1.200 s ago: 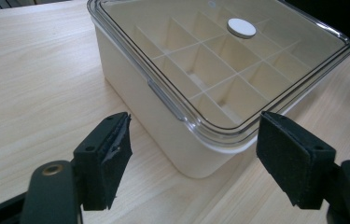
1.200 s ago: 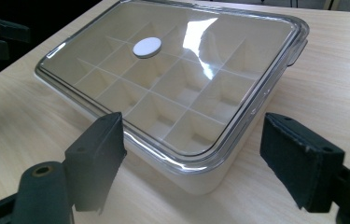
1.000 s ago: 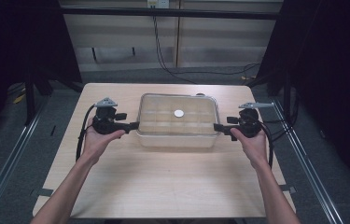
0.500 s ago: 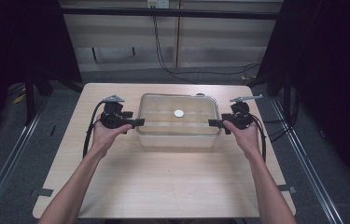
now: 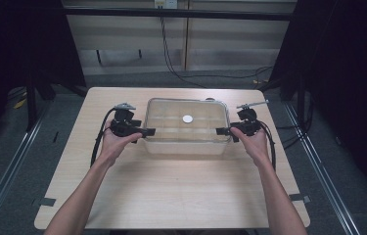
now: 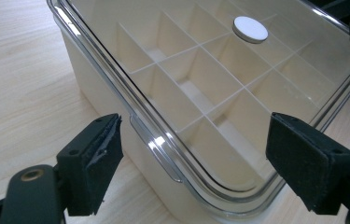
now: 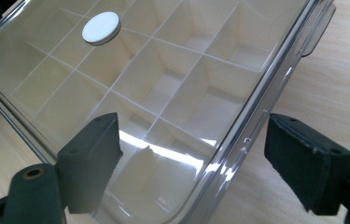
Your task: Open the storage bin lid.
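Observation:
A clear-lidded plastic box [image 5: 187, 139] with white divided compartments sits at the middle of the table, and a white round disc [image 5: 187, 118] lies on its lid. My left gripper [image 5: 148, 132] is at the box's left end, open. Its jaws have just been opening, and the lid's rim [image 6: 156, 149] runs between the pads untouched. My right gripper [image 5: 221, 131] is at the right end, open too. In the right gripper view the box's edge [image 7: 238, 140] passes between the wide jaws. The disc [image 6: 250, 29] [image 7: 101, 27] also appears in both gripper views.
The light wooden table [image 5: 171, 196] has bare room in front of the box and at both sides. Cables [image 5: 171, 54] run over the floor behind it. Metal rails [image 5: 10, 161] flank the table on the floor.
Both hands have moved inward toward the box, so each gripper's tips now reach its end. The box and the disc have not moved.

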`<action>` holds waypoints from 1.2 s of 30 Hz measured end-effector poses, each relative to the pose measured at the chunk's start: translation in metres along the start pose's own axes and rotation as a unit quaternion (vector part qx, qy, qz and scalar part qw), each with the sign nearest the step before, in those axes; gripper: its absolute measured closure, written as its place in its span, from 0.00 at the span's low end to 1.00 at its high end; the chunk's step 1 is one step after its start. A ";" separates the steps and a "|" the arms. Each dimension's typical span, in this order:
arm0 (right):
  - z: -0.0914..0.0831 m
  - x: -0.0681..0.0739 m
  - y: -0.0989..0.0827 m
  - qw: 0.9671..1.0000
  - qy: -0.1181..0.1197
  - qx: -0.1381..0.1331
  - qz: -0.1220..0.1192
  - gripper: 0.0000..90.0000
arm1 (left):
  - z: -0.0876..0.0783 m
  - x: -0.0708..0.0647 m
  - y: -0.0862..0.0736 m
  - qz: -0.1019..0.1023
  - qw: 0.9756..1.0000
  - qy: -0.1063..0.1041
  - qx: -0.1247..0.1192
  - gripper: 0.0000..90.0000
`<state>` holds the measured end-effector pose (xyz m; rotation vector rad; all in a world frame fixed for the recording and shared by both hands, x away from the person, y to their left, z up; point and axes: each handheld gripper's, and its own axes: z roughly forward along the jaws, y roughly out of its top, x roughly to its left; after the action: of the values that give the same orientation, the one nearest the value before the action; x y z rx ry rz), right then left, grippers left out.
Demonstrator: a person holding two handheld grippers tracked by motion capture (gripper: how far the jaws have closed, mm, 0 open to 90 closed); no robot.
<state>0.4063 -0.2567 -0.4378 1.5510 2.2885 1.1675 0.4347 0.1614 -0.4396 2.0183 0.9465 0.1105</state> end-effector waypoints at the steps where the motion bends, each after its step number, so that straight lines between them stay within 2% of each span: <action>1: 0.001 0.000 0.000 1.000 -0.002 0.001 0.001 0.20 | 0.002 0.000 0.000 -0.002 1.000 -0.002 0.002 0.21; 4: 0.003 -0.002 0.000 1.000 0.005 0.004 0.006 0.20 | 0.004 0.001 0.000 -0.001 1.000 0.001 0.008 0.21; 6: 0.005 -0.002 0.000 1.000 0.000 0.008 0.006 0.19 | 0.006 0.002 0.000 -0.003 1.000 0.000 0.009 0.21; 8: 0.008 -0.002 0.000 1.000 0.009 0.008 0.008 0.19 | 0.008 0.001 0.000 0.001 1.000 0.001 0.012 0.24; 10: 0.010 -0.001 0.001 1.000 0.018 0.007 0.018 0.15 | 0.009 -0.001 0.000 0.010 1.000 0.004 0.013 0.25; 11: 0.012 0.000 0.001 0.999 0.023 0.005 0.025 0.15 | 0.010 -0.002 0.001 0.007 1.000 0.006 0.014 0.24; 13: 0.014 0.002 0.002 1.000 0.014 0.012 0.016 0.14 | 0.011 -0.001 0.001 0.007 1.000 0.003 0.018 0.22; 21: 0.020 -0.003 0.005 0.999 0.020 0.007 0.028 0.15 | 0.017 0.006 0.004 -0.007 1.000 -0.012 0.019 0.21; 25: 0.023 -0.005 0.008 0.999 0.015 0.004 0.031 0.15 | 0.020 0.008 0.007 -0.008 1.000 -0.010 0.020 0.20; 29: 0.025 -0.004 0.008 0.999 0.013 0.001 0.032 0.14 | 0.023 0.008 0.006 -0.020 0.999 -0.018 0.018 0.18; 36: 0.023 -0.002 0.008 1.000 0.005 0.000 0.030 0.16 | 0.022 0.010 0.006 -0.027 0.999 -0.016 0.015 0.22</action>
<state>0.4248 -0.2449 -0.4487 1.6281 2.2627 1.1932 0.4539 0.1512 -0.4511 2.0137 0.9877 0.0356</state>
